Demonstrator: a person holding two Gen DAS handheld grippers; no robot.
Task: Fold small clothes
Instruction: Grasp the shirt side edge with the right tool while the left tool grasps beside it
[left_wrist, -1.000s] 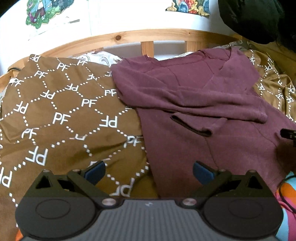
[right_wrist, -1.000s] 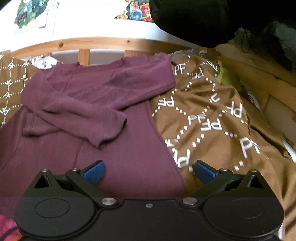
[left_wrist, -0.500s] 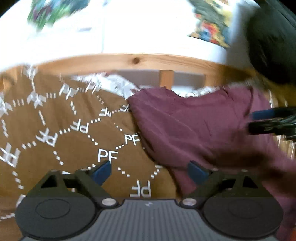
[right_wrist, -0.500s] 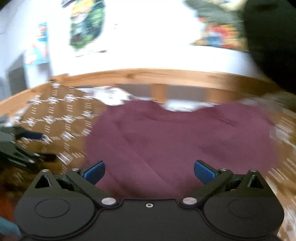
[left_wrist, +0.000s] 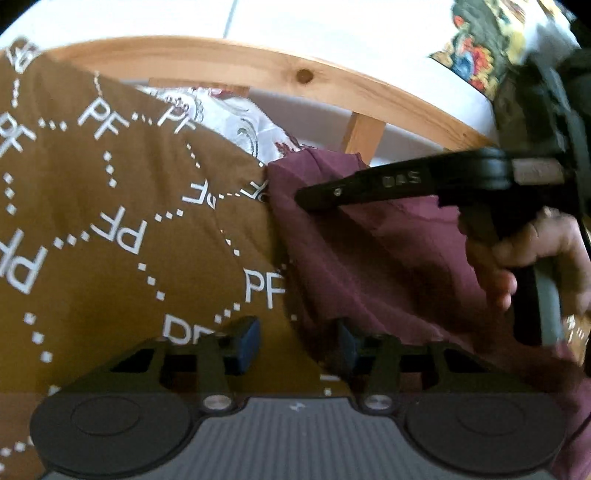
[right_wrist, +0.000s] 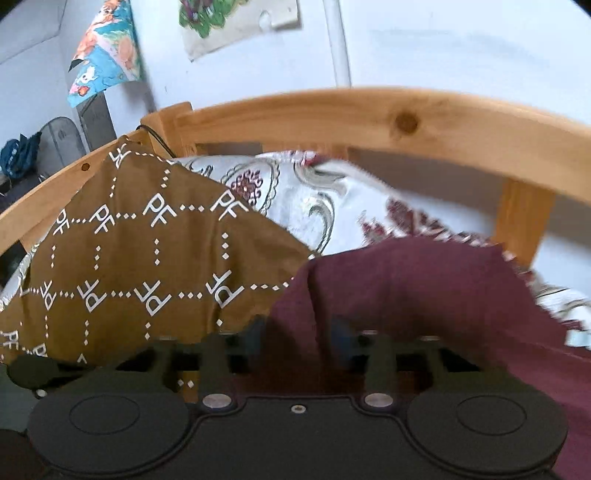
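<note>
A maroon long-sleeved top (left_wrist: 373, 254) lies on a brown bedspread printed with white PF letters (left_wrist: 110, 229). My left gripper (left_wrist: 295, 345) is low over the top's left edge, its blue pads (left_wrist: 247, 341) partly closed with the cloth edge between them; whether they pinch it is unclear. My right gripper (right_wrist: 295, 343) is narrowed around a raised fold of the maroon top (right_wrist: 406, 295), and the cloth hides its pads. In the left wrist view the right gripper (left_wrist: 317, 195) reaches in from the right, held by a hand (left_wrist: 535, 262).
A wooden bed rail (right_wrist: 369, 118) curves along the far side, with a white patterned pillow (right_wrist: 314, 195) beneath it. Posters hang on the white wall (right_wrist: 443, 44). A dark hanging garment (left_wrist: 546, 92) is at the upper right.
Both grippers have moved forward to the top's far left shoulder area, and their jaws have narrowed from wide open. The right gripper now has maroon cloth bunched between its fingers.
</note>
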